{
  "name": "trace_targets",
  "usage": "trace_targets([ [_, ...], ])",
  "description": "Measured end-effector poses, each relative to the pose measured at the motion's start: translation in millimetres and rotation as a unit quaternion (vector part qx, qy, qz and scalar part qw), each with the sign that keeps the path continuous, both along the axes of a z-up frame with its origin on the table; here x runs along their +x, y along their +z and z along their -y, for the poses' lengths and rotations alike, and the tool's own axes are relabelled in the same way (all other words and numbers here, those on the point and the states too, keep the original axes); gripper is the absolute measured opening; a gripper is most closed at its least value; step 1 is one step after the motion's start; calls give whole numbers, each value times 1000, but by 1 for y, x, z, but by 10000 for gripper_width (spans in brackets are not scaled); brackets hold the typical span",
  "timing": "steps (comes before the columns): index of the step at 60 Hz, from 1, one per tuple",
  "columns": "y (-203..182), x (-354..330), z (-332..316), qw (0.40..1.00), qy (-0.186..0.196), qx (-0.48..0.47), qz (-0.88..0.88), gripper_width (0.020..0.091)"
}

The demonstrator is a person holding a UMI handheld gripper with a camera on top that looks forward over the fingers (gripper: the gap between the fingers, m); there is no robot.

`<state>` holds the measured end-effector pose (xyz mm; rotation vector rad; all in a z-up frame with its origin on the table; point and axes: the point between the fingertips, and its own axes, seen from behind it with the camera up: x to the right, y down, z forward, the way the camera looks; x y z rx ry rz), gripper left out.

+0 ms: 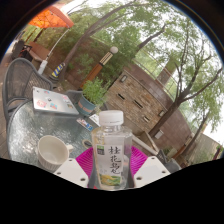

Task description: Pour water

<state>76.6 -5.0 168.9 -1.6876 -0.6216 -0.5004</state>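
Observation:
A clear plastic bottle (111,150) with a white cap and a green and white label stands upright between my fingers, lifted above a glass table (30,125). My gripper (112,165) is shut on the bottle, its pink pads (85,160) pressing both sides of the label. A white paper cup (51,152) stands open on the table just left of the fingers, lower than the bottle. The bottle's base is hidden between the fingers.
On the glass table beyond the cup lie a white box with a picture (48,99) and a small potted plant (93,96). A metal chair (22,75) stands behind the table. Trees and a brick wall (140,100) fill the background.

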Motion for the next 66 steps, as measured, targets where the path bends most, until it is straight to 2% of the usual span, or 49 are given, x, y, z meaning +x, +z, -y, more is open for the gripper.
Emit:
trace_targets([
  [2,-1,0,-4,998,4,-11,-55,456],
  [3,-8,5,22,996,-2,-7,-84,457],
  [4,-11,7,20,994,-6,-10,-105,458],
  [5,-31,-2,18,991,-10,2,-131,457],
  [8,-27,5,7,984,-5,-23,-175,458],
  [9,-51,3,12,980,-8,-16,-196,458],
  [14,-45,21,11,965,-14,-38,-260,456],
  [15,-69,16,13,960,-17,-34,-276,457],
  [19,-63,32,12,954,-17,-43,-298,456],
  [23,-82,32,16,949,-7,-47,-313,461],
  [28,-77,32,18,944,16,-21,-328,460],
  [42,-75,40,24,936,12,6,-351,466],
  [45,-75,39,25,936,4,1,-351,514],
  [51,-76,36,31,943,1,-27,-332,658],
  [56,-76,39,45,951,-9,-52,-303,833],
  [66,-60,62,88,950,-81,-72,-292,836],
])
